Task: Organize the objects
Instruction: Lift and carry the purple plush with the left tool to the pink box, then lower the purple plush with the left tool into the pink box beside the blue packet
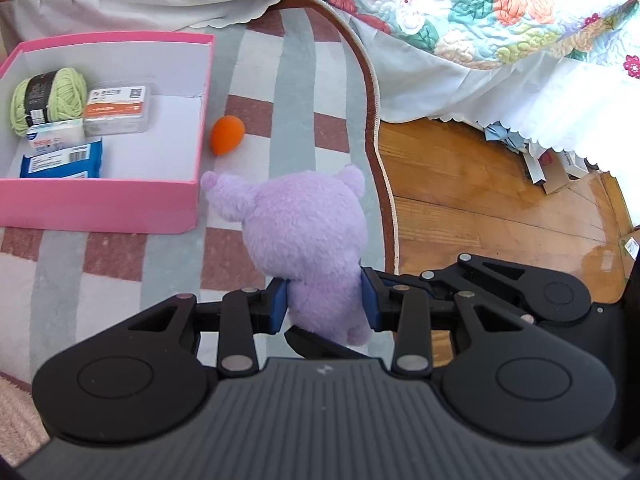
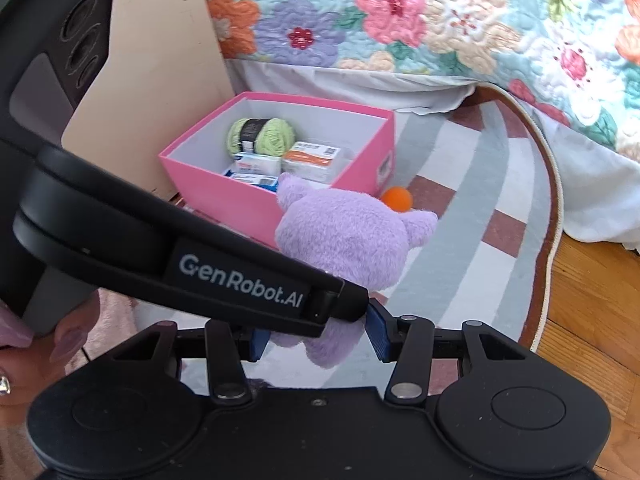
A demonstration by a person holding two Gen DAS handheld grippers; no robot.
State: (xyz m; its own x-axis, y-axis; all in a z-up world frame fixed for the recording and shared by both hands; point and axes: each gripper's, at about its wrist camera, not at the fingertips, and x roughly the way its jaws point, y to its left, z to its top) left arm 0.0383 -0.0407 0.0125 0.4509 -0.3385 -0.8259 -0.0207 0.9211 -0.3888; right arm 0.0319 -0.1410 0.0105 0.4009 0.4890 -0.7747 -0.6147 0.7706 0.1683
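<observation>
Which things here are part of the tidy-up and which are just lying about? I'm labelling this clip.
Part of the job: purple plush toy, held by both the left gripper and right gripper; pink box; orange egg-shaped toy on the rug.

Just lying about: floral quilt; clutter under the bed.

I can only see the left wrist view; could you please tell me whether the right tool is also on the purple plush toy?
Observer: Yes, the right tool has a blue pad on each side of the purple plush toy's lower end.
Operator: Thanks. Is anything left of the pink box?
Observer: A tan cardboard panel stands just beyond the pink box.
Operator: Anything on the box's outside?
Observer: A small label on its right outer wall.
</observation>
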